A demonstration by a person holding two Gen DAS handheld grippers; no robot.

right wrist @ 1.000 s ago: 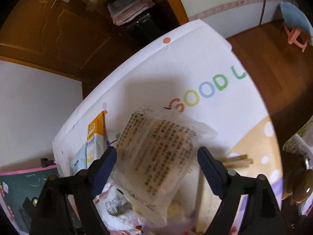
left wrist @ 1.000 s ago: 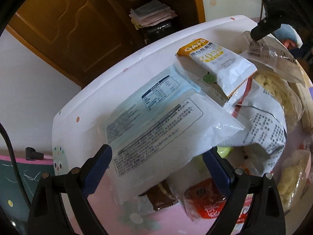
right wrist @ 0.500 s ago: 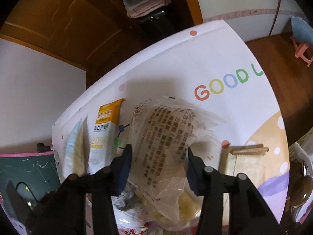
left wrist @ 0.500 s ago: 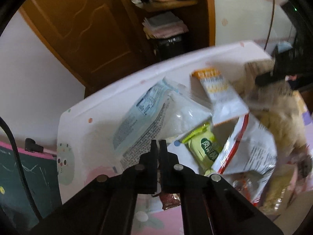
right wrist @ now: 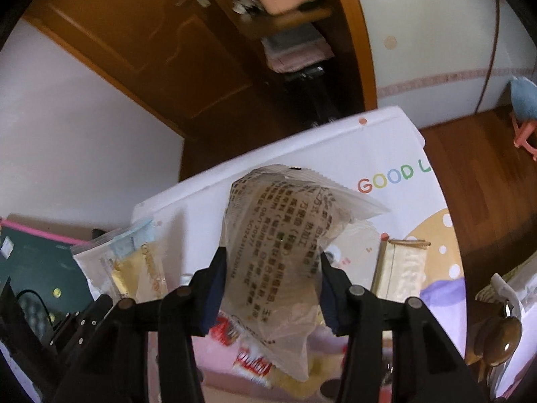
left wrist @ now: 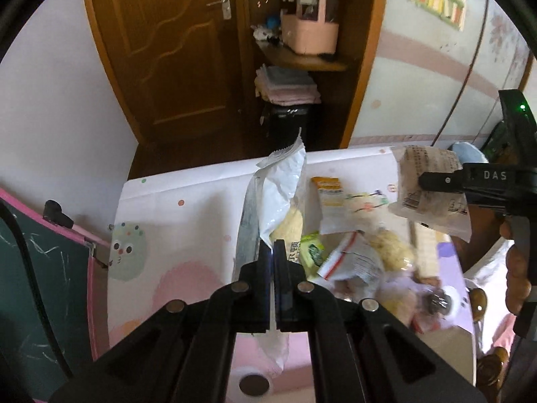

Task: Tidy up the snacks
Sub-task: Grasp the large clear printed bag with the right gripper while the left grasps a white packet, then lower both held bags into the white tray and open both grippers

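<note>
While raised above the patterned table (left wrist: 201,228): left gripper (left wrist: 272,252) clenched on white snack bag (left wrist: 285,181); right gripper (right wrist: 270,275) grasping clear printed packet (right wrist: 278,255); remaining snacks (left wrist: 355,255) heaped on that table.

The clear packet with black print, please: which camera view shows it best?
The right wrist view: the clear packet fills the centre, its print large, pinched in the right claw. The left wrist view shows it small at the right edge, partly behind a claw finger.

Brown wooden door (left wrist: 174,60), white wall (left wrist: 57,107), wood floor (right wrist: 486,168).
</note>
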